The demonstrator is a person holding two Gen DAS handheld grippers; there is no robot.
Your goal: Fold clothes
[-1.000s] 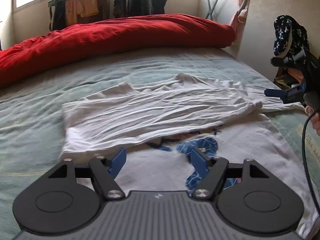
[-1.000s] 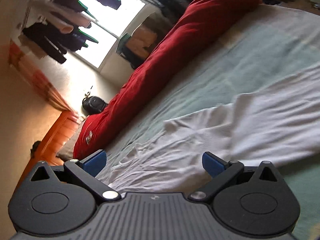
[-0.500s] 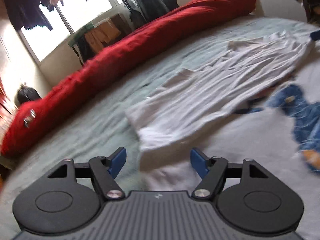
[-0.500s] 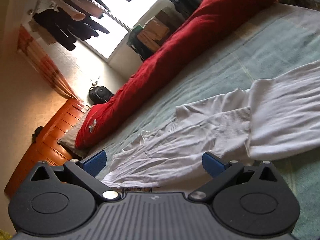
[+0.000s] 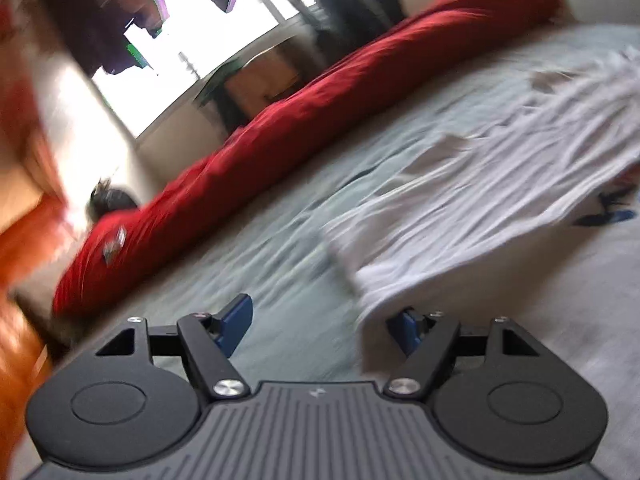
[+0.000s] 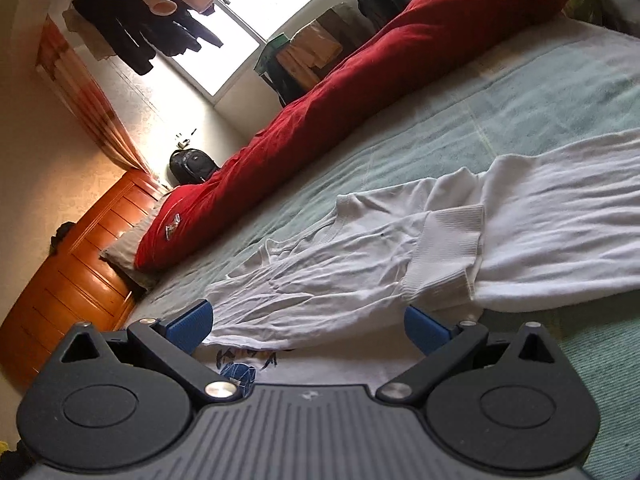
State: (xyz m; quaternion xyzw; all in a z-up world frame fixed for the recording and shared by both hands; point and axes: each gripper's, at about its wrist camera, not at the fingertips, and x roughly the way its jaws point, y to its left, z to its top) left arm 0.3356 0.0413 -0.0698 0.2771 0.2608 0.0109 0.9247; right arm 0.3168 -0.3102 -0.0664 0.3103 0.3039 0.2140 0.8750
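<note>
White shirt (image 6: 400,264) lies flat on the green bedsheet (image 6: 500,96), half folded over itself, long axis roughly parallel to the red duvet (image 6: 360,80), ribbed cuff (image 6: 444,256) on top; left gripper (image 5: 320,320) jaws spread, empty, over the shirt's corner; right gripper (image 6: 308,324) spread wide, empty, low over the fold.

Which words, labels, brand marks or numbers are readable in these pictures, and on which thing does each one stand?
No text can be read.
White shirt: dark lettering above the blue print, mostly hidden under the fold, unreadable.
Red duvet: a small patch, too small to read.
Right tool: a tiny pale mark on its ribbed body, no letters.
Left tool: the same kind of mark, blurred.
</note>
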